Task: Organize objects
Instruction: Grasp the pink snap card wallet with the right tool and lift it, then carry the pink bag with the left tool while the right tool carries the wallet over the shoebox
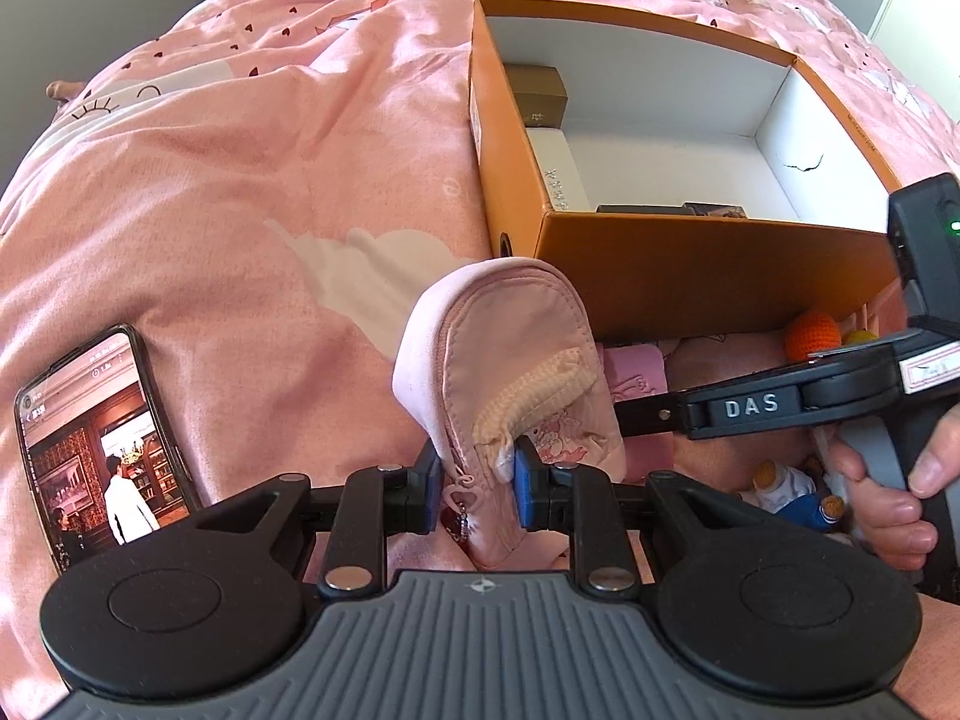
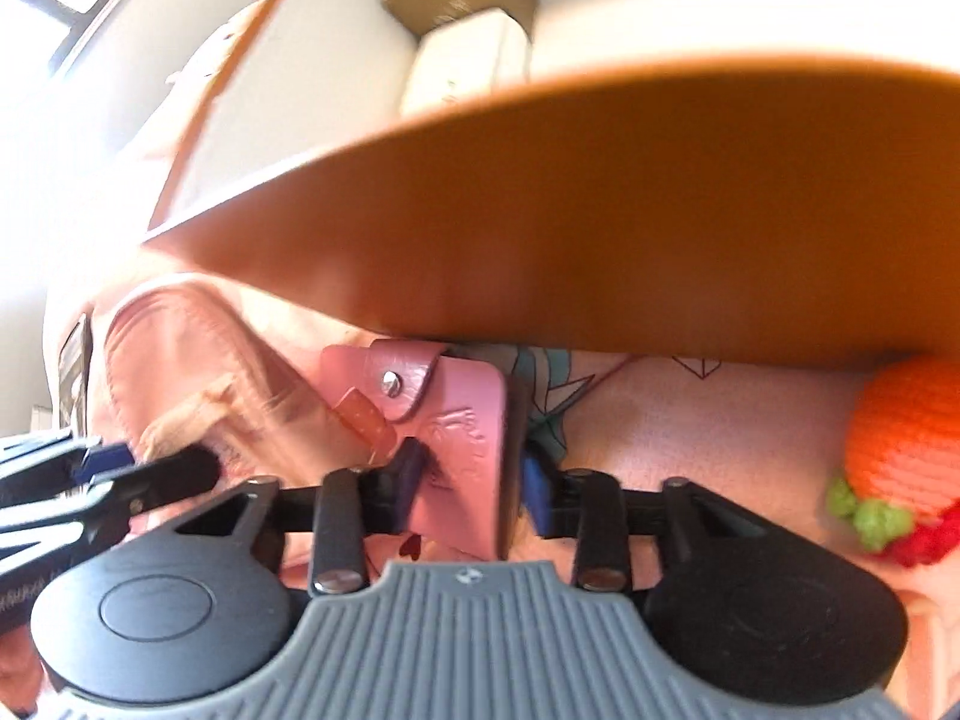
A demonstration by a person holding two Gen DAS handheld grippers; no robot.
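Left wrist view had the left gripper clamped on a soft pale-pink zip pouch with a cartoon print, standing on end mid-frame, long axis running up toward the orange box on the pink bedspread. "DAS" read clearly on the right gripper coming in from the right edge. Right wrist view: the right gripper had its jaws closed onto a pink leather snap wallet, lower centre, lying lengthwise toward the box. Crochet carrot sat far right.
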